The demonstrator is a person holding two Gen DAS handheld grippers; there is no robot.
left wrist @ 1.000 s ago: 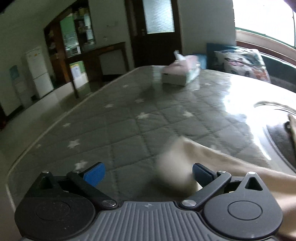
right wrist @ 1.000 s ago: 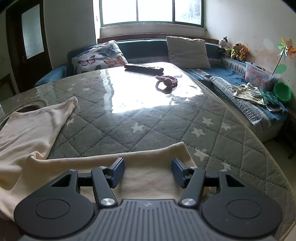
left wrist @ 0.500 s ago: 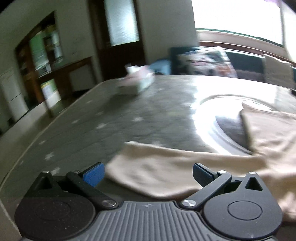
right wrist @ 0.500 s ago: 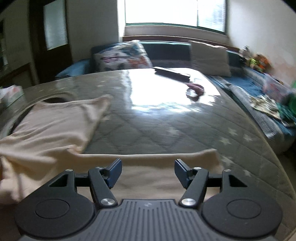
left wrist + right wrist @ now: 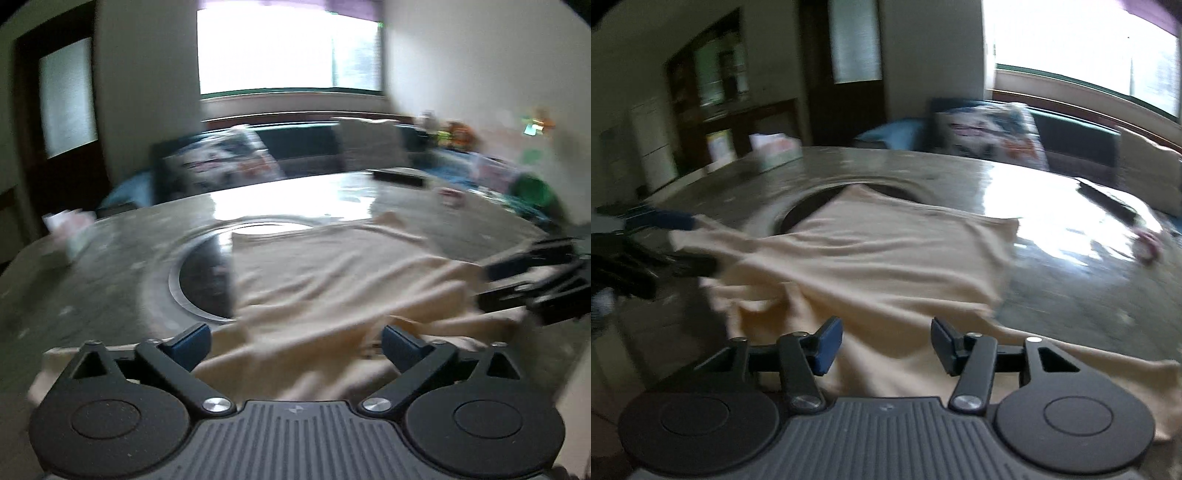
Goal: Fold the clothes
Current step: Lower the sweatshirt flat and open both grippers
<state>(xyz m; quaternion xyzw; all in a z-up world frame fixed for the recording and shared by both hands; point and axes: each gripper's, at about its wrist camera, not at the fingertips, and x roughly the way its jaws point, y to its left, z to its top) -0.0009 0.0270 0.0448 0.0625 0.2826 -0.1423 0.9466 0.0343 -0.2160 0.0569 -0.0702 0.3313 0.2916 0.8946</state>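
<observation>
A beige garment (image 5: pixel 332 280) lies rumpled on the glass-topped table (image 5: pixel 122 258), partly over a dark round inset (image 5: pixel 201 280). My left gripper (image 5: pixel 295 338) hovers low at the garment's near edge. Its jaws stand wide and are closing, with cloth between them but not pinched. The right wrist view shows those blue fingers (image 5: pixel 674 220) on either side of a garment corner. My right gripper (image 5: pixel 886 330) sits over the near hem of the garment (image 5: pixel 871 266). Its jaws are also closing, cloth lying in the gap. It appears blurred at the right edge (image 5: pixel 532 284) of the left wrist view.
A tissue box (image 5: pixel 775 149) stands at the far left of the table. A dark remote (image 5: pixel 399 176) and a small pink thing (image 5: pixel 1145 245) lie far right. A sofa with cushions (image 5: pixel 229 162) runs under the window. The table edge (image 5: pixel 1108 354) is close on the right.
Both views have swung inward onto the garment, the left one rightward, the right one leftward. Each gripper's jaws are narrower than before. The garment's near part is now bunched between the two grippers.
</observation>
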